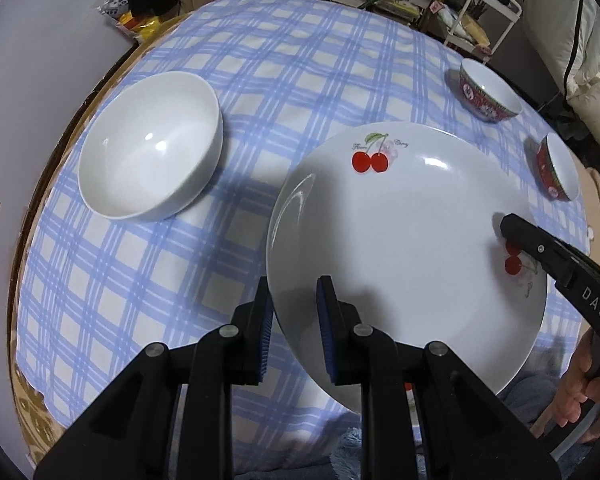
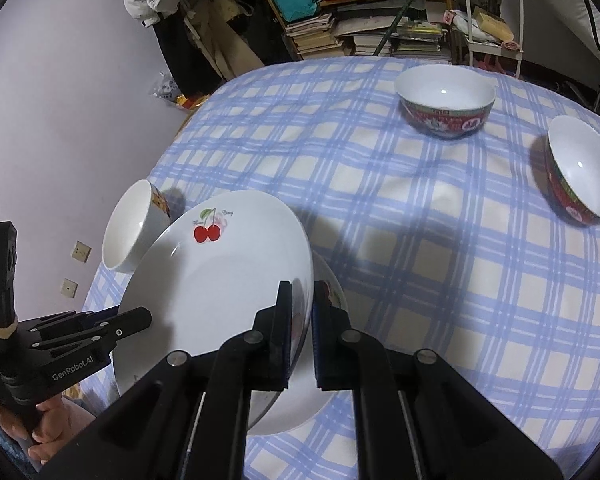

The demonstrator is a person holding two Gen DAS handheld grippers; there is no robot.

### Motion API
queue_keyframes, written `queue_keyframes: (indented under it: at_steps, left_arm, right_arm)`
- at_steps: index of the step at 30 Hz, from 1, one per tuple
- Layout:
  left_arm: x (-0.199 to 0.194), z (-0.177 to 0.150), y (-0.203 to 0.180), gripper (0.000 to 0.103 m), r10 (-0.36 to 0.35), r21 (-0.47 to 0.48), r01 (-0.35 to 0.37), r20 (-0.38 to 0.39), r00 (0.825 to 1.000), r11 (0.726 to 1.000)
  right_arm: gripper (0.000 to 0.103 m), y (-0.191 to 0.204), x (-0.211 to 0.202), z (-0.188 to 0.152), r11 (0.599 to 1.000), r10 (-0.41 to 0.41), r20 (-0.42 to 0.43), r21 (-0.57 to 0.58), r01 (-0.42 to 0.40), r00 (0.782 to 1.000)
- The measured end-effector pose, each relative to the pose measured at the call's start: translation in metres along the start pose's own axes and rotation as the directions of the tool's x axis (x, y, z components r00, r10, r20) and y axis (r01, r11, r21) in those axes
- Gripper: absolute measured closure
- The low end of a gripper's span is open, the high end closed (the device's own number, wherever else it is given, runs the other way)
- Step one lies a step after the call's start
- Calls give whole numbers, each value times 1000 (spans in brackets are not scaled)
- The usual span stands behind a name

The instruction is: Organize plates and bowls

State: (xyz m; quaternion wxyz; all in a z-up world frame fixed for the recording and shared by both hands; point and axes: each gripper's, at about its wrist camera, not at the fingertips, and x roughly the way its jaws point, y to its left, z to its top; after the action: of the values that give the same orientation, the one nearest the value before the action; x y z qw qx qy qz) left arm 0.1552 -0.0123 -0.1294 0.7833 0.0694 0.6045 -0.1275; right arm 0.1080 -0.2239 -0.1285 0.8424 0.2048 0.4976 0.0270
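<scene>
Carrying the cherry plate [image 1: 404,236] low over the checked tablecloth [image 1: 260,80], both claws pinch its rim: left gripper [image 1: 294,328] on the near edge, right gripper [image 2: 302,328] clamped on the opposite side. Just beside the plate sits the white bowl [image 1: 152,148]; well beyond it, two red-patterned bowls [image 2: 444,100] remain scattered. Nothing looks stacked yet, so sorting seems barely begun.
</scene>
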Motion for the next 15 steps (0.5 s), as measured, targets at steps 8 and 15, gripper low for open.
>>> queue_keyframes:
  at_steps: [8, 15]
  left_arm:
    - [11, -4, -1, 81, -14, 6, 15, -36, 999, 1000]
    - [16, -7, -1, 81, -3, 10, 4, -50, 999, 1000]
  right_arm:
    - [93, -4, 4, -5, 1000, -5, -4, 15, 5, 1000]
    - [93, -2, 11, -12, 1000, -27, -25, 1, 27, 999]
